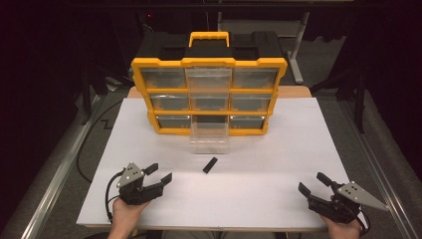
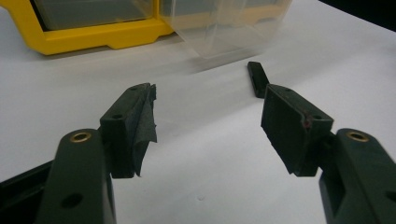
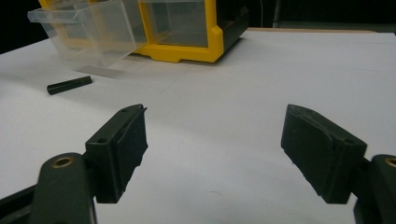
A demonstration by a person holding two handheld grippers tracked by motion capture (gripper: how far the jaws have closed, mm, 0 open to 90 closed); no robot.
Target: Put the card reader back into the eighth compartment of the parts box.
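Observation:
A yellow organiser [image 1: 209,94] with clear drawers stands upright at the back of the white table [image 1: 278,164]. Its bottom middle drawer [image 1: 209,134] is pulled out and tilts down toward the table. A small black bar [image 1: 210,165] lies flat on the table just in front of that drawer; it also appears as the bar [image 2: 257,78] and the bar [image 3: 69,85]. My left gripper [image 1: 160,173] hovers open at the front left, pointing toward the bar, nothing between its jaws. My right gripper [image 1: 314,182] rests open at the front right, empty.
The organiser's carry handle [image 1: 209,38] sticks up at the back. A metal rail [image 1: 50,184] runs along the table's left side, another along the right. A black cable [image 1: 84,149] loops off the table's left edge.

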